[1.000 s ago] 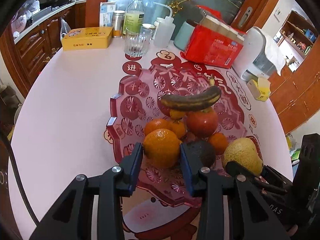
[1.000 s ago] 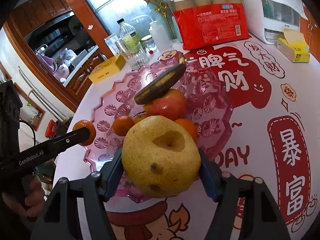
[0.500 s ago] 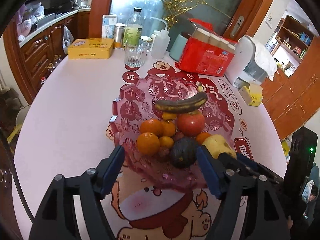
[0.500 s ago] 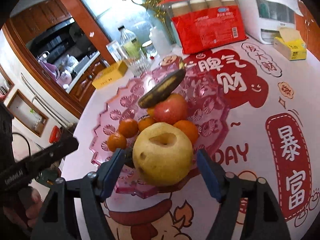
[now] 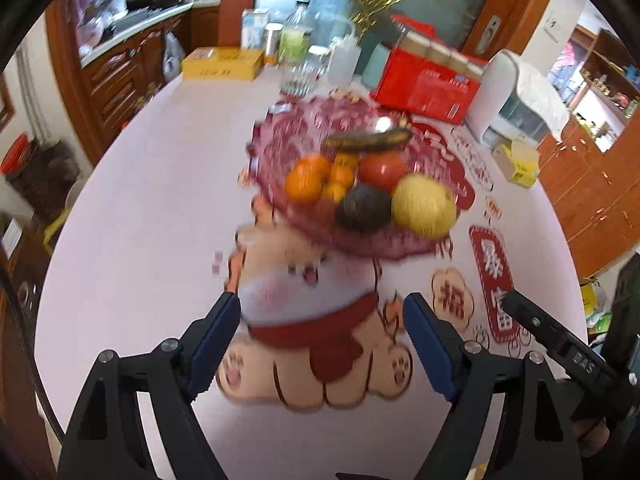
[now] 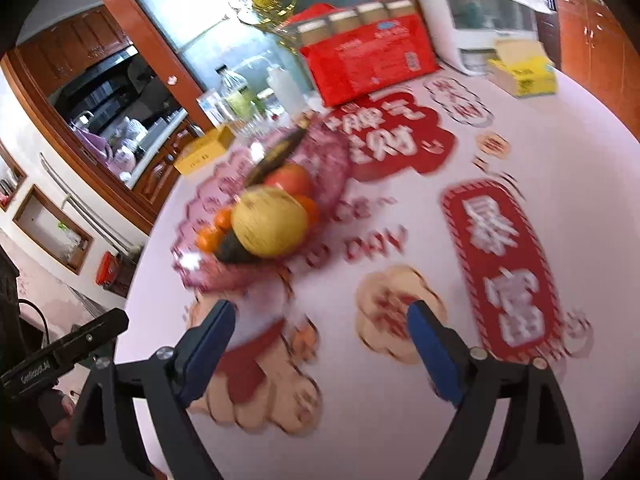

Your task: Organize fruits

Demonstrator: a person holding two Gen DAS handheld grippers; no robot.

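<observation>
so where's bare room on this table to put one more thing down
Widest bare patch: the plain table left of the pink fruit tray, up to the yellow box. Also free in front of the tray and right of it, toward the small yellow carton. The far edge is crowded with bottles and the red pack.

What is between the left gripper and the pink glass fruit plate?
Only printed tablecloth, in the left wrist view; left gripper is empty, jaws opening, short of the pink glass fruit plate.

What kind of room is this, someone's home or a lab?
Most likely a home dining area beside a kitchen. A round table with a festive printed cover holds a pink fruit plate, bottles and a packet of paper cups; wooden cabinets and a kitchen counter stand behind it.
</observation>
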